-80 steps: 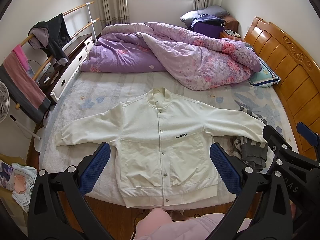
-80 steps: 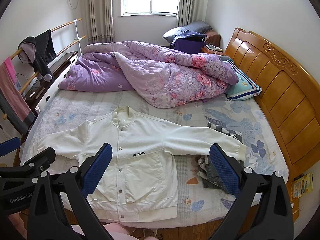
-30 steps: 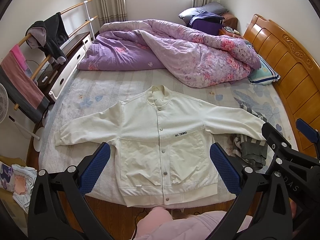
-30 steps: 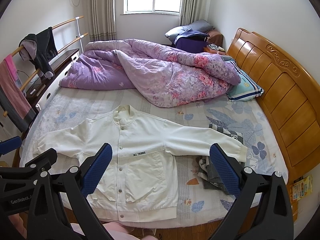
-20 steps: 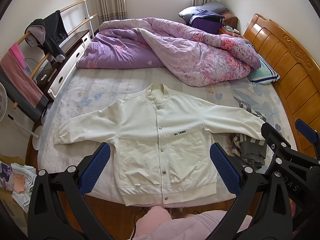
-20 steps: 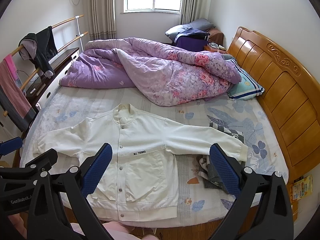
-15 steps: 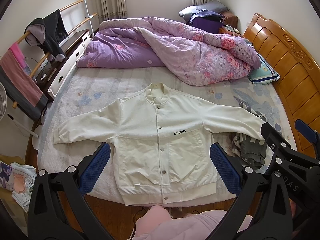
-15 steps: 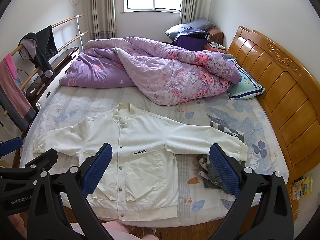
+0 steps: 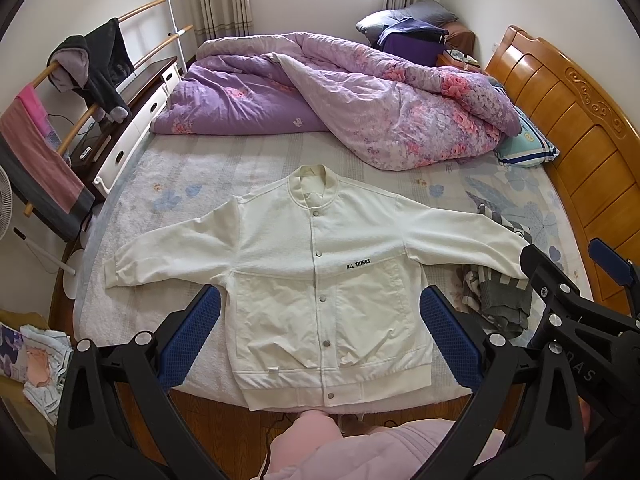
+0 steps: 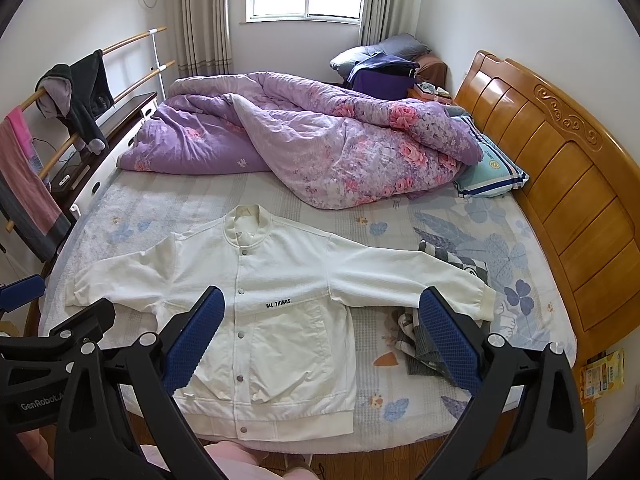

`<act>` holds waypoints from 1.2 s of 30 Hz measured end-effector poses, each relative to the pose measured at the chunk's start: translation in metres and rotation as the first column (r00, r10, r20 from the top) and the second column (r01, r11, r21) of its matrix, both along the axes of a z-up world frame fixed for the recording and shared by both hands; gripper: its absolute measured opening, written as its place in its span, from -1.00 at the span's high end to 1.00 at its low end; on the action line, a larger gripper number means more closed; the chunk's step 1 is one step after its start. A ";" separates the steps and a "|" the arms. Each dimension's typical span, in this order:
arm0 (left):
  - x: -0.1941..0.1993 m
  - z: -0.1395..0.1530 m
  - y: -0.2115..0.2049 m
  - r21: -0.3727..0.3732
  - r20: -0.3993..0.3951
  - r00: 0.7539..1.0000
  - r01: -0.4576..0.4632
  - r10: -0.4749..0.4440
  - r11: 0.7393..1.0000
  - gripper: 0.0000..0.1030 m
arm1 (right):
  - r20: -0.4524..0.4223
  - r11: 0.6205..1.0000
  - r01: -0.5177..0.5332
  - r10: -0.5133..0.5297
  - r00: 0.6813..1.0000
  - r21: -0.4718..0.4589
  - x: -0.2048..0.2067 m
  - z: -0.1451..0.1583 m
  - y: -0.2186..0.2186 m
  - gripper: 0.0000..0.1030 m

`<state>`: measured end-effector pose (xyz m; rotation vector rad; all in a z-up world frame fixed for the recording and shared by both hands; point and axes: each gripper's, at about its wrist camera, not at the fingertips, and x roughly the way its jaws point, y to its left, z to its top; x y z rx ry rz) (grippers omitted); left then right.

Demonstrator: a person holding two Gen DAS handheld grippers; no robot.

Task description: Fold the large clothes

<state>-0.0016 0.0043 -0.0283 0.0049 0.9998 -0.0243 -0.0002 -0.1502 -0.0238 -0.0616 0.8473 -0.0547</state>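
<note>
A white snap-button jacket [image 9: 320, 280] [image 10: 276, 312] lies flat and face up on the bed, both sleeves spread out sideways and its hem at the near edge. My left gripper [image 9: 320, 336] hovers open above the hem, well clear of the cloth. My right gripper [image 10: 320, 336] is open too, held above the jacket's right half and right sleeve. Neither holds anything. The right gripper's frame [image 9: 580, 312] shows at the right of the left wrist view.
A rumpled purple floral duvet [image 9: 352, 96] fills the far half of the bed. A striped grey garment [image 10: 436, 340] lies under the right cuff. A wooden headboard [image 10: 560, 168] runs along the right. A clothes rack [image 9: 60, 120] and drawers stand left. The person's pink clothing [image 9: 360, 448] is below.
Both cameras have drifted slightly, so the jacket sits a touch higher in view. The jacket itself has not moved and both grippers stay open.
</note>
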 end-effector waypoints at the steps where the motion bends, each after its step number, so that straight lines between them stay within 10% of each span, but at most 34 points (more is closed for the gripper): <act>1: 0.001 0.001 0.000 -0.002 -0.001 1.000 0.000 0.000 1.000 -0.93 | -0.001 1.000 0.000 0.000 1.000 0.000 -0.001 -0.001 0.000 -0.83; 23: -0.020 -0.016 -0.008 -0.002 -0.020 0.999 -0.028 0.028 1.000 -0.93 | -0.027 1.000 -0.028 0.028 0.999 0.005 -0.005 -0.010 -0.006 -0.83; 36: -0.036 -0.016 0.014 -0.040 -0.099 0.974 -0.208 0.203 0.977 -0.93 | -0.089 0.972 -0.226 0.232 0.969 0.069 0.006 -0.015 0.002 -0.83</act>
